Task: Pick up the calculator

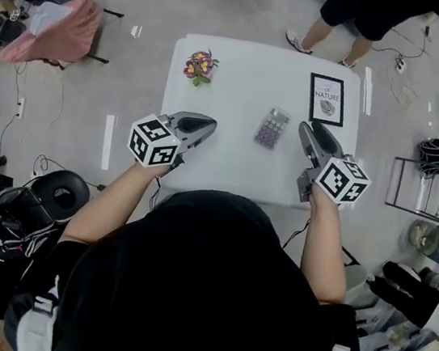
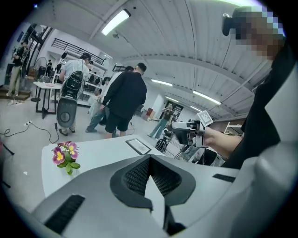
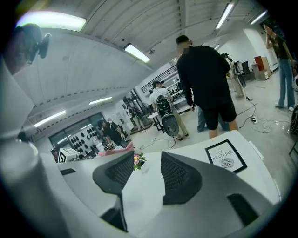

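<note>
The calculator point(image 1: 272, 128), small and grey with purple keys, lies flat on the white table point(image 1: 230, 160), right of its middle. My right gripper point(image 1: 307, 131) hovers just to its right, jaws open and empty; in the right gripper view point(image 3: 147, 156) bare table shows between the pads. My left gripper point(image 1: 209, 125) is over the table's left part, well left of the calculator, its tips meeting with nothing held point(image 2: 149, 158). Both gripper views have the calculator hidden behind the jaws. The right gripper point(image 2: 188, 132) shows across the table in the left gripper view.
A small pot of flowers point(image 1: 199, 65) stands at the table's far left, a black-framed print point(image 1: 327, 98) at its far right. A person point(image 1: 366, 13) stands beyond the far edge. A pink-draped chair point(image 1: 61, 28) is left, a wire rack point(image 1: 438, 191) right, cables on the floor.
</note>
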